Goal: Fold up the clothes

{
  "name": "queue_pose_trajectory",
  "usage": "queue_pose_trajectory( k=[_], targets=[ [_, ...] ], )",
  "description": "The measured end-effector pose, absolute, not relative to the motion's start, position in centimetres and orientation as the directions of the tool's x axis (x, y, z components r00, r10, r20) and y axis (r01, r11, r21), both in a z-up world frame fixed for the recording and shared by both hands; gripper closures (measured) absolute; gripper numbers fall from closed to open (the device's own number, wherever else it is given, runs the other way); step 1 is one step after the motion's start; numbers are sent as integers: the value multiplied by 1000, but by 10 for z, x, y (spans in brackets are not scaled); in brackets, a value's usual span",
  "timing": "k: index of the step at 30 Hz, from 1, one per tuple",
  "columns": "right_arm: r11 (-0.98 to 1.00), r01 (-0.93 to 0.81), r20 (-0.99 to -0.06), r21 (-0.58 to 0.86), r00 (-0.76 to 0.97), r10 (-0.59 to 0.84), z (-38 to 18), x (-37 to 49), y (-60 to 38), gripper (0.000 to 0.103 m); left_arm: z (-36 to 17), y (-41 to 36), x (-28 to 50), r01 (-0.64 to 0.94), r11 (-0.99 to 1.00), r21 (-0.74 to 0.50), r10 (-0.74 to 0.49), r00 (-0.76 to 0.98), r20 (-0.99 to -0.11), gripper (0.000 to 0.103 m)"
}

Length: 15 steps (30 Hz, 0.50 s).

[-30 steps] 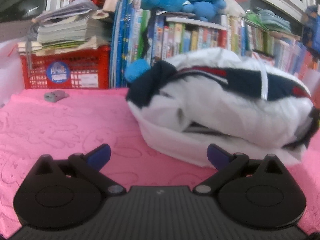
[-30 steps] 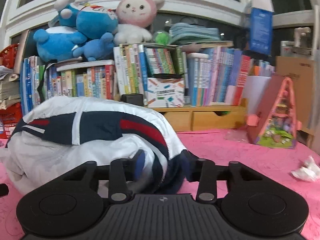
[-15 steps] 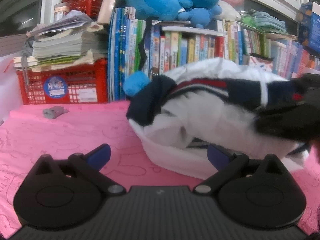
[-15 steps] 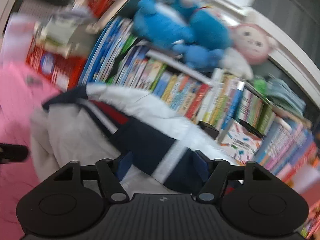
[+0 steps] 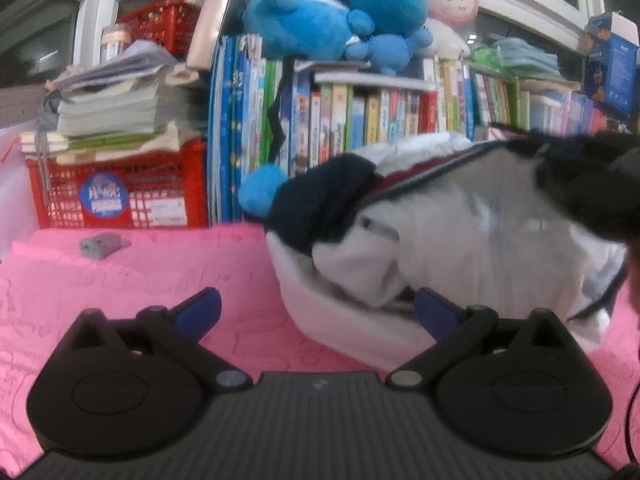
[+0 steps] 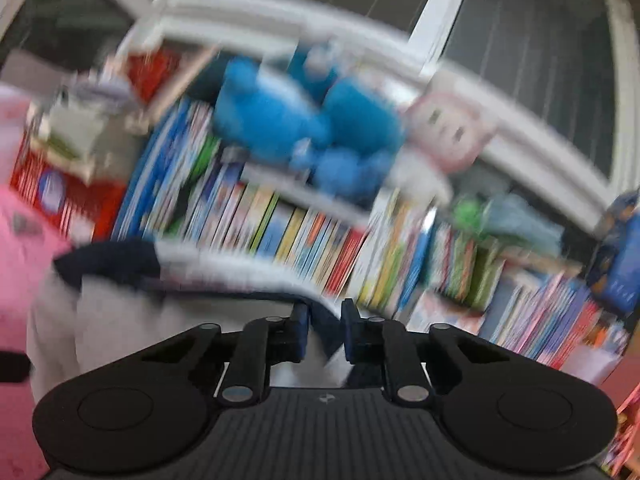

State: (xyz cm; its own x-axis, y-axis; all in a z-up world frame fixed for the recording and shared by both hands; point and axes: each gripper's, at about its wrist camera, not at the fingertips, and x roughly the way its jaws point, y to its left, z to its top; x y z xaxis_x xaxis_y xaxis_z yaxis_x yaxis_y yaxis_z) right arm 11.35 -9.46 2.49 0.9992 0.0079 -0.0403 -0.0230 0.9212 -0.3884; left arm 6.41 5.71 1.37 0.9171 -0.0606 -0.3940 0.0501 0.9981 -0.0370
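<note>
Two claws, one jacket bundle

Left claw point(image 5: 316, 310) spread wide, low over the pink desk cover point(image 5: 140, 264), its right finger touching the bundle's hem. White-navy jacket point(image 5: 452, 248) lies bunched, long axis left-right, navy collar end pointing left. Right claw point(image 6: 324, 330) pinches a navy fold; view blurred. Bookshelf point(image 5: 380, 112), plush toys point(image 5: 340, 12), red crate point(image 5: 120, 192) behind.

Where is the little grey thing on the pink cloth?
In the left wrist view, the grey thing lies far left on the pink cloth, just in front of the red crate and well left of the jacket.
</note>
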Motion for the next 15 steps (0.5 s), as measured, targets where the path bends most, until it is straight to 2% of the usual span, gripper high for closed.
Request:
queue_pose_trajectory(
  k=[3, 5, 8, 11, 15],
  targets=[
    [938, 12, 37, -346, 999, 1, 41, 94, -104, 94, 23, 50, 66, 69, 997, -20, -71, 929, -364, 0],
    [945, 18, 57, -326, 998, 0, 50, 90, -110, 98, 30, 43, 68, 88, 996, 1, -82, 938, -338, 0],
    [947, 24, 90, -321, 996, 6, 62, 82, -117, 98, 38, 31, 76, 121, 992, 27, -107, 946, -305, 0],
    [944, -62, 13, -324, 997, 70, 63, 80, -123, 96, 42, 22, 92, 140, 989, 46, -121, 948, -293, 0],
    [862, -165, -124, -480, 985, 120, 26, 85, -114, 90, 40, 30, 89, 135, 991, 22, -123, 948, -294, 0]
  ],
)
